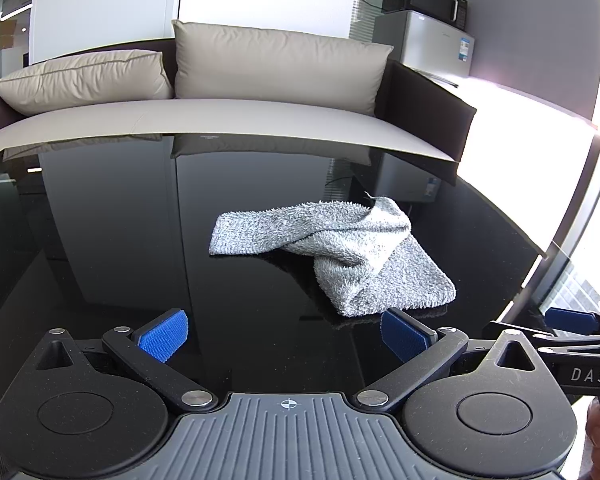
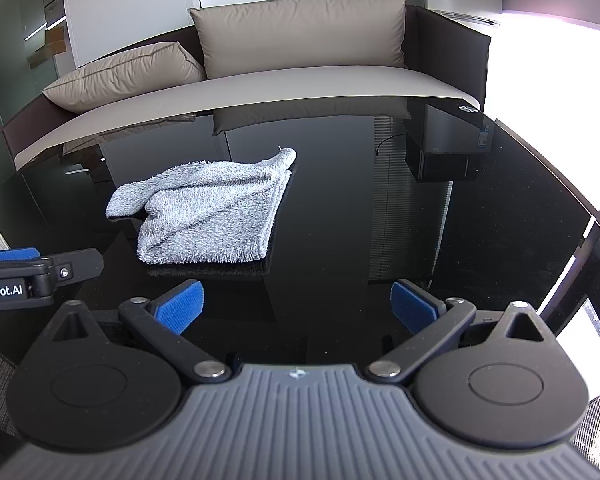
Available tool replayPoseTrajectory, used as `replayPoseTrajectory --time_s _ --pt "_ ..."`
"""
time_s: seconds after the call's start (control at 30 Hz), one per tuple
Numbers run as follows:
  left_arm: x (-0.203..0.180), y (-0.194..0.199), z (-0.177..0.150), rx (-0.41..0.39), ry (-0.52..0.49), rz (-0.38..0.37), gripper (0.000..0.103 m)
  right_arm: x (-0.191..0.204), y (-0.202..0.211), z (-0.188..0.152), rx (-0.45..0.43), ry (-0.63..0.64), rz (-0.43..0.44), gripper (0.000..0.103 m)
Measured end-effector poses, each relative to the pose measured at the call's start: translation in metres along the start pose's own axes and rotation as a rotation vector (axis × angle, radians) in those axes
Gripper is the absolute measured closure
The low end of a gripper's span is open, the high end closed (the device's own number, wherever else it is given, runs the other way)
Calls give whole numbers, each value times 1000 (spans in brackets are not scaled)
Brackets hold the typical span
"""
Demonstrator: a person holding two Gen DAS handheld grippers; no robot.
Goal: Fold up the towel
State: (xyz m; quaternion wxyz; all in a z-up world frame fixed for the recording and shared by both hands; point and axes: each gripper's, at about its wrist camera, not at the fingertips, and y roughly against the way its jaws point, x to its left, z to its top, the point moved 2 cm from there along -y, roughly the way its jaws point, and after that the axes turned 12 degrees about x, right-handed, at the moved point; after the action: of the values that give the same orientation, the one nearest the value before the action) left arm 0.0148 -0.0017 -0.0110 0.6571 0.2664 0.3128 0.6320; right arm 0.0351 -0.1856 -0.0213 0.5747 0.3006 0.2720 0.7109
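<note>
The crumpled grey towel (image 1: 336, 252) lies on the glossy black table (image 1: 140, 240), just beyond the left gripper (image 1: 284, 334) fingertips and ahead-left of the right gripper (image 2: 296, 306), both spread wide, grasping nothing.

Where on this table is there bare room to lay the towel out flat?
The black table lies bare right of the towel and between the towel and the far edge by the sofa. Tightest is the near side, where the open left gripper and right gripper hover.

Lettering on the two tools

The right tool (image 1: 571, 322) reads "DAS" on its side; the left tool (image 2: 10, 254) reads "Robot.AI".
</note>
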Motion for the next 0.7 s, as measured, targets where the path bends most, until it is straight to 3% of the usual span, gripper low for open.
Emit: replayPoseTrajectory --time_s 0.7 --pt "5 -3 5 12 14 -14 1 -5 -4 5 -10 -6 -11 1"
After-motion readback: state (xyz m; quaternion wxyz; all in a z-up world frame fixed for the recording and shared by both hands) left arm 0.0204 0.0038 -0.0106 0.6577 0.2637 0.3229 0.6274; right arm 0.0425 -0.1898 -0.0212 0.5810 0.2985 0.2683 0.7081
